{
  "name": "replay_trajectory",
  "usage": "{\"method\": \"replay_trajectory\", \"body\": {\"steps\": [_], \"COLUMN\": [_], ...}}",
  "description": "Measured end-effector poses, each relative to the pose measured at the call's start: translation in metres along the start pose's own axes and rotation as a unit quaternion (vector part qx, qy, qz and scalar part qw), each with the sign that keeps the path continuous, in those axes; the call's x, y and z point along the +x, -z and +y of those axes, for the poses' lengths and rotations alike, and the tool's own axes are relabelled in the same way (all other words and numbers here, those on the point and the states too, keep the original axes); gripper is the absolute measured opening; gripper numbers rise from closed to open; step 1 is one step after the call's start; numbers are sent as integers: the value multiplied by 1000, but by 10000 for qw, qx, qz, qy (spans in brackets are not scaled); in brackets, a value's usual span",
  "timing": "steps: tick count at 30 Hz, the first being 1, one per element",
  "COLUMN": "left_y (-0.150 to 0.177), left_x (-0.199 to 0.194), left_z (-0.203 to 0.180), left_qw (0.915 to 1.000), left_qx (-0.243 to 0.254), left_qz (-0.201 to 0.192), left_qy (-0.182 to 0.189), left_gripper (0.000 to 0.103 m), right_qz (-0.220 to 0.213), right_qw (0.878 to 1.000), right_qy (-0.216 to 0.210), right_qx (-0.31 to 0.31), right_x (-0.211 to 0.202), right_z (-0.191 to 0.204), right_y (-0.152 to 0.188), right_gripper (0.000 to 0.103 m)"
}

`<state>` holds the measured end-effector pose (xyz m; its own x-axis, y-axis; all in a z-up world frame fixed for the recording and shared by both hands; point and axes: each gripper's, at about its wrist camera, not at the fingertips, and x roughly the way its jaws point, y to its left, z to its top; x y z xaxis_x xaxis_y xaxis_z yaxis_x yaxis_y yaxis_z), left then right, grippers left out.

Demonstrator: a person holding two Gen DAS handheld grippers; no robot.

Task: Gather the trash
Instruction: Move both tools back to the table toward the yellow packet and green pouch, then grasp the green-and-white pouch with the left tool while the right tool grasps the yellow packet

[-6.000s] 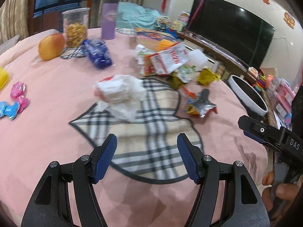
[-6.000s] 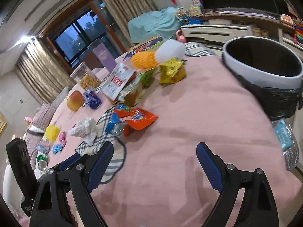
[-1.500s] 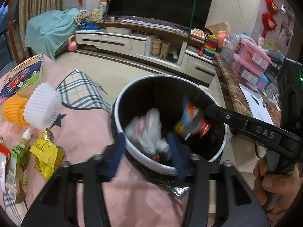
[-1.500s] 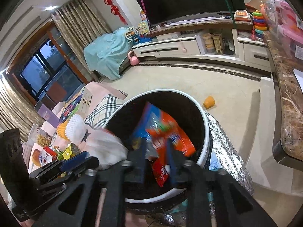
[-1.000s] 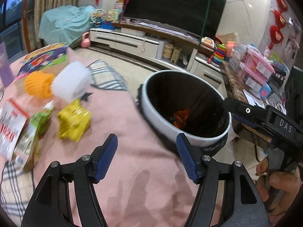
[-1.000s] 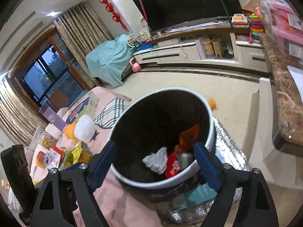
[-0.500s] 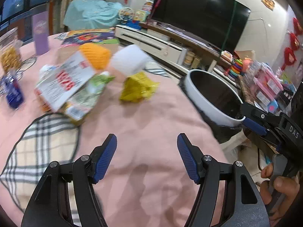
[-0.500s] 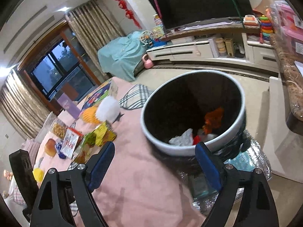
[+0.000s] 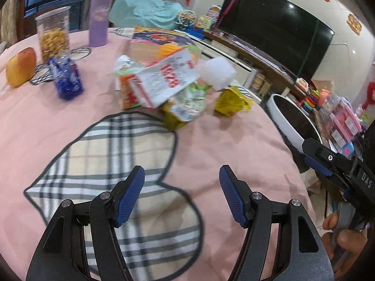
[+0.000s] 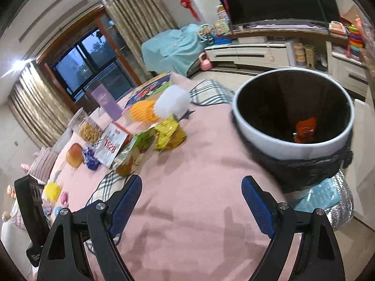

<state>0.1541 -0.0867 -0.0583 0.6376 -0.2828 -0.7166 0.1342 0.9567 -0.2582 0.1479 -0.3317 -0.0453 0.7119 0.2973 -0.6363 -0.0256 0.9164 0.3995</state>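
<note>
Progress: part done, by the look of it. Bin, ahead-right of the right gripper, already holds an orange wrapper.

Remaining: a heap ahead of the left gripper, past the plaid mat:
- white-and-red packet, long axis slanting up to the right
- green pouch, lying on the cloth, long axis running away from the fingers
- yellow wrapper, crumpled, no clear axis

Grippers: both spread wide, nothing between the pads.
</note>
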Motion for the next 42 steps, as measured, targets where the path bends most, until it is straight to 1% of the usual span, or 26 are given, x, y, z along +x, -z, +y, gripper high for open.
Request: {"method": "replay_trajectory", "body": {"steps": [5,9,17,22,26,28,31,33,35,38,39,40,41,42], "left_y": [0,-2,-13,-29,-41,-47,-53,-57,-60,-64,-65,-65,-65,-65], "left_x": [-3,1,15,30,40,47,56,59,61,65,67,68,70,70], "left_z": [17,21,14,6,2,1,3,5,6,5,4,3,1,-1], "left_qw": [9999,9998,9999,9998,9998,9998,9998,9998,9999,9999,9999,9998,9997,9997], "left_qx": [-151,-176,-51,15,91,114,77,58,53,71,91,116,156,181], "left_qz": [-7,33,124,155,152,164,186,175,138,106,89,81,100,94], "left_qy": [-81,-71,74,140,113,79,82,68,76,67,81,103,134,136], "left_gripper": [67,67,67,67,67,67,67,67,67,67,66,60,58,58], "right_qz": [82,154,151,140,174,204,290,354,424,505,515,521,535,553], "right_qw": [9999,9998,9998,9998,9997,9997,9995,9993,9990,9985,9984,9984,9983,9981], "right_qy": [-44,-45,-38,-48,-153,-165,-141,-140,-139,-197,-213,-210,-213,-234], "right_qx": [-89,-118,-133,-98,-37,-18,-16,-11,3,86,106,108,107,108], "right_x": [11,21,36,50,63,72,85,93,100,110,112,113,115,116], "right_z": [11,17,18,18,20,20,19,18,16,13,12,12,12,11], "right_y": [3,5,-4,-16,-26,-31,-37,-39,-41,-43,-43,-42,-43,-42], "right_gripper": [88,88,88,88,86,84,77,70,66,63,60,57,49,39]}}
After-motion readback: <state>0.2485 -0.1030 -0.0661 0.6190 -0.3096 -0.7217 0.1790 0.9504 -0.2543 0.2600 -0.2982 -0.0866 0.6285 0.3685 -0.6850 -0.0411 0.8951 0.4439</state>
